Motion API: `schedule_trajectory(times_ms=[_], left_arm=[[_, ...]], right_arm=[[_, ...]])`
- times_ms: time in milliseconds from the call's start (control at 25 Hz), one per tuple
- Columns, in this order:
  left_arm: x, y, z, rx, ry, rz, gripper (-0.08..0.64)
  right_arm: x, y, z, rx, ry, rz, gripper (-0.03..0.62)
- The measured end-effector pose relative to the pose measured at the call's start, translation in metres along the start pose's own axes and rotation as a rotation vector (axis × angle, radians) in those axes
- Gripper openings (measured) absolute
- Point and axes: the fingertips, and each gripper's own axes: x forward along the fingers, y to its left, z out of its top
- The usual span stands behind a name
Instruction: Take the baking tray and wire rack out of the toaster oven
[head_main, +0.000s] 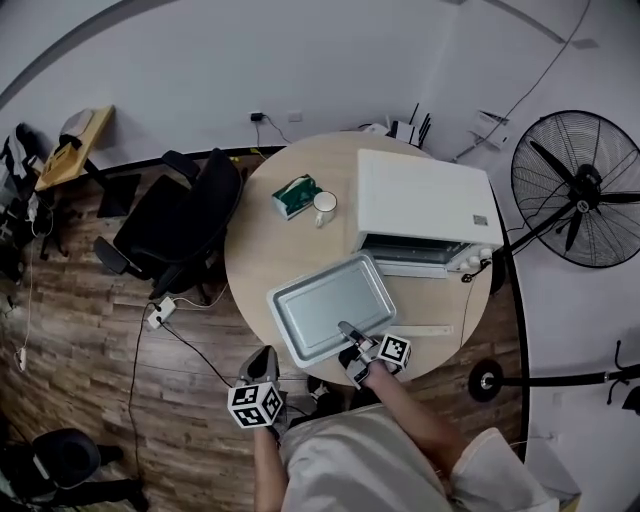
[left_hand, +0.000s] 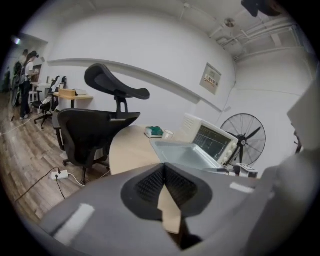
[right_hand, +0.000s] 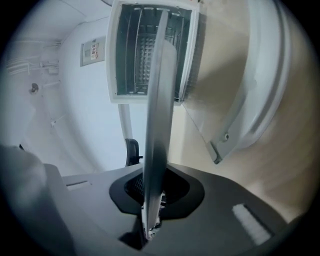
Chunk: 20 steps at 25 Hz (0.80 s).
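The grey baking tray (head_main: 325, 305) hangs level over the round table's (head_main: 260, 250) near side, left of the toaster oven's folded-down door. My right gripper (head_main: 348, 330) is shut on the tray's near rim. In the right gripper view the picture is rolled, so the tray (right_hand: 157, 110) runs edge-on out of the right gripper (right_hand: 150, 200). The white toaster oven (head_main: 420, 205) stands open, with the wire rack (right_hand: 145, 50) inside it. My left gripper (head_main: 263, 358) is shut and holds nothing, off the table's near edge. From the left gripper (left_hand: 164, 167) I see the tray (left_hand: 185, 152) and oven (left_hand: 210, 140) ahead.
A white mug (head_main: 324, 207) and a green tissue box (head_main: 295, 195) sit on the table's far left. A black office chair (head_main: 190, 220) stands left of the table, with a floor fan (head_main: 580, 190) to the right. The oven's open door (right_hand: 260, 90) juts toward me.
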Motion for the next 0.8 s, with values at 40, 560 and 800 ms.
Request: schedule_trajectory(times_ms=[40,560,800], left_arm=[[-0.003,0.006,0.0,-0.019,-0.01,0.012,0.055],[-0.007,0.01,-0.006,-0.031,-0.006,0.022,0.055],[-0.017,0.024,-0.014,-0.053,0.003,0.053,0.055]], right_arm=[[0.004,-0.001,-0.003,0.011,-0.018,-0.008,0.017],[0.023,-0.017,-0.055,-0.025,0.026,-0.051,0.017],[0.054,-0.023,-0.076,-0.012,0.077,-0.104,0.017]])
